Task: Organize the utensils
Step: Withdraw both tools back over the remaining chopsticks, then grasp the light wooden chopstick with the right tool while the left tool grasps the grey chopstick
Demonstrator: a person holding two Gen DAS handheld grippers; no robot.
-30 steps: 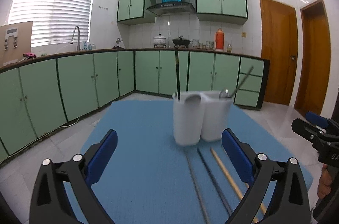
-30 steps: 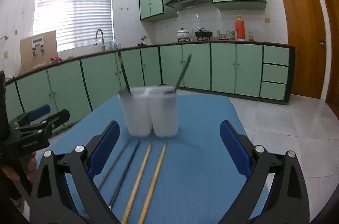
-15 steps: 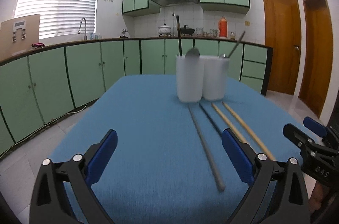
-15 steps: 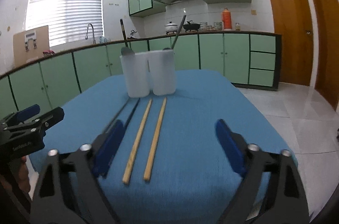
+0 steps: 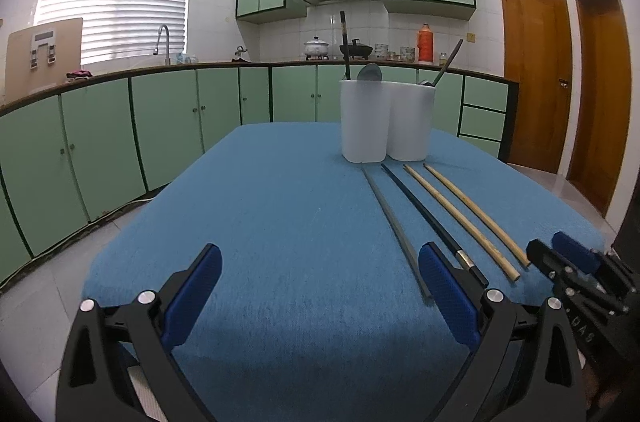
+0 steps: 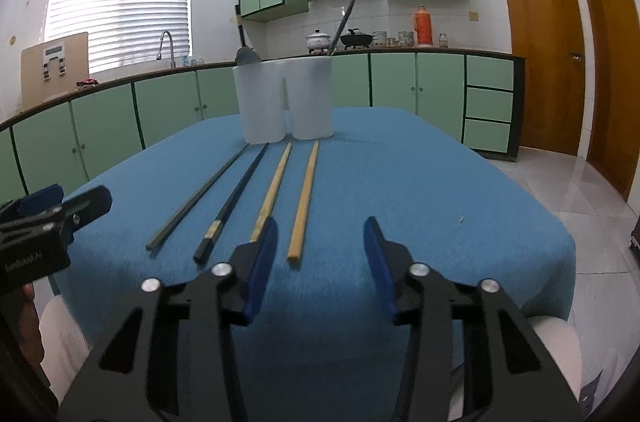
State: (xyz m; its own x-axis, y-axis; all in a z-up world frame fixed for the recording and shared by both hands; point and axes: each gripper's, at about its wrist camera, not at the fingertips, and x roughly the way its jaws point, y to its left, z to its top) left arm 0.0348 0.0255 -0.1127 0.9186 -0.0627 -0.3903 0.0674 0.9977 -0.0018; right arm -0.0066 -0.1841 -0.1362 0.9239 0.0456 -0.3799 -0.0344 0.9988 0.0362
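Hovering low over the near edge of the blue-covered desk (image 5: 280,222), the left claw (image 5: 320,298) has its blue-padded fingers (image 5: 192,294) spread wide with nothing between them. The right claw (image 6: 320,262) is partly open, narrower than the left, and likewise holds nothing; its left pad sits just over the near end of one wooden chopstick, while the near tip of the other lies in the gap ahead of the pads.

Four chopsticks lie side by side on the desk, running from the claws toward the holders. From the person's left they are a grey chopstick (image 5: 394,218), a black chopstick (image 5: 424,210) with a metal band near its near end, and two wooden chopsticks (image 6: 306,190). They are close to parallel and apart from one another, fanning slightly toward the near side.

At the far end of the desk stand two white cylindrical utensil holders (image 6: 284,98), touching each other. The left holder (image 5: 364,120) has a dark-handled spoon or ladle (image 5: 370,72) standing in it, its bowl showing above the rim beside an upright dark handle. The right holder (image 5: 412,120) has one utensil leaning out to the right; its head is hidden inside.

From the left wrist view the right claw appears at the right edge, just beside the wooden chopsticks' near ends. Green kitchen cabinets (image 5: 160,126) run behind the desk.
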